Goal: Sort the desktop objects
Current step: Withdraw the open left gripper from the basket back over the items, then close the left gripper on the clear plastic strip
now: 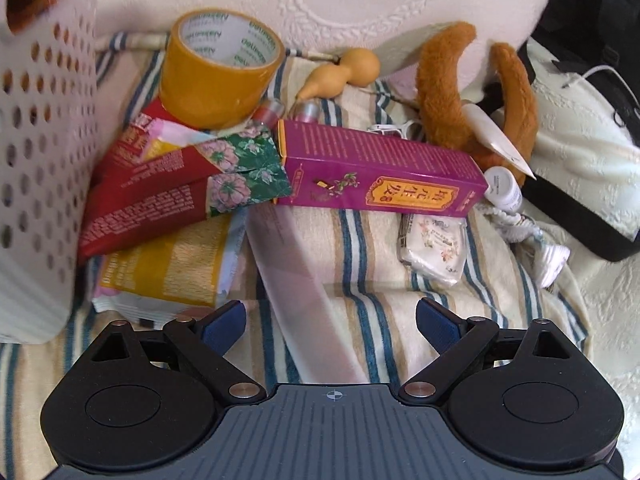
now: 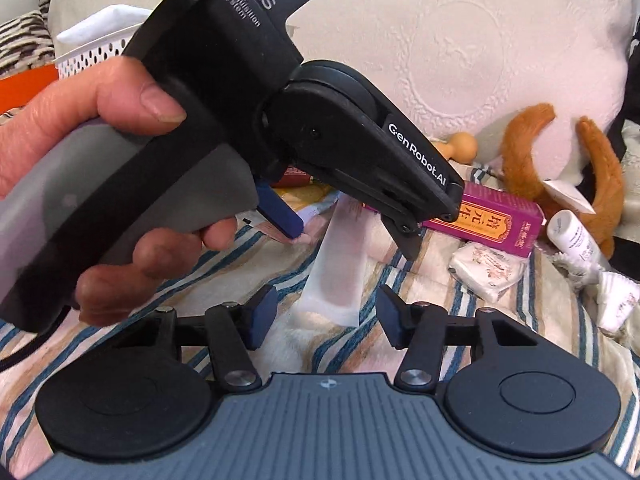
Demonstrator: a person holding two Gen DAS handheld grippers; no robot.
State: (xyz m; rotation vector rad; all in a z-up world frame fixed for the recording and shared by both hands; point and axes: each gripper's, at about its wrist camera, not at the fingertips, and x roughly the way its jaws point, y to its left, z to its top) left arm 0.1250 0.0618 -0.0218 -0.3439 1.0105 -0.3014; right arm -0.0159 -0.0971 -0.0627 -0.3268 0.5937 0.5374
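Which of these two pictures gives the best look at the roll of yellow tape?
The left wrist view: the tape roll stands whole there, on the red packets beside the white basket. In the right wrist view it cannot be seen; the left tool blocks that area.

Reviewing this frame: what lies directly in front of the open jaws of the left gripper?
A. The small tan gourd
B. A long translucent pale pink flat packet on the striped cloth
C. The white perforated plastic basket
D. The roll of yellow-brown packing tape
B: in the left wrist view the long translucent pale pink flat packet runs down between the open jaws of the left gripper, untouched, on the striped cloth.
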